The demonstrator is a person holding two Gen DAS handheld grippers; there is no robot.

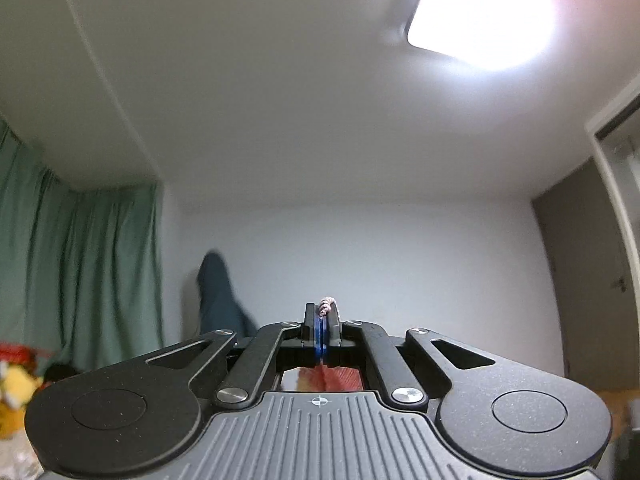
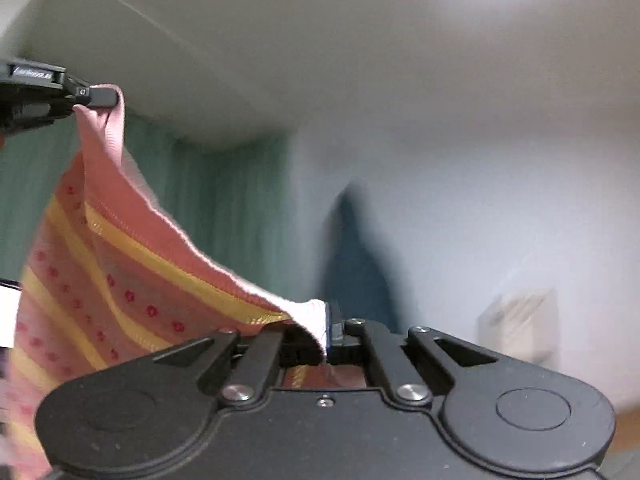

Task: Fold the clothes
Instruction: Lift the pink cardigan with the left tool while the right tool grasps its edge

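A pink garment (image 2: 100, 264) with yellow stripes and small red flowers hangs in the air, stretched between both grippers by its ribbed pink hem. My right gripper (image 2: 326, 330) is shut on one end of that hem. My left gripper (image 2: 105, 96) shows at the upper left of the right wrist view, shut on the other end. In the left wrist view my left gripper (image 1: 322, 326) points up toward the ceiling, jaws pressed together on a small tuft of the pink garment (image 1: 327, 306). Most of the cloth is hidden below the tool there.
A green curtain (image 1: 80, 264) hangs at the left. A dark teal garment (image 1: 218, 292) hangs on the white wall. A bright ceiling light (image 1: 484, 12) glares at the upper right. A door frame (image 1: 612, 208) stands at the right, and a yellow plush toy (image 1: 16, 392) lies at the lower left.
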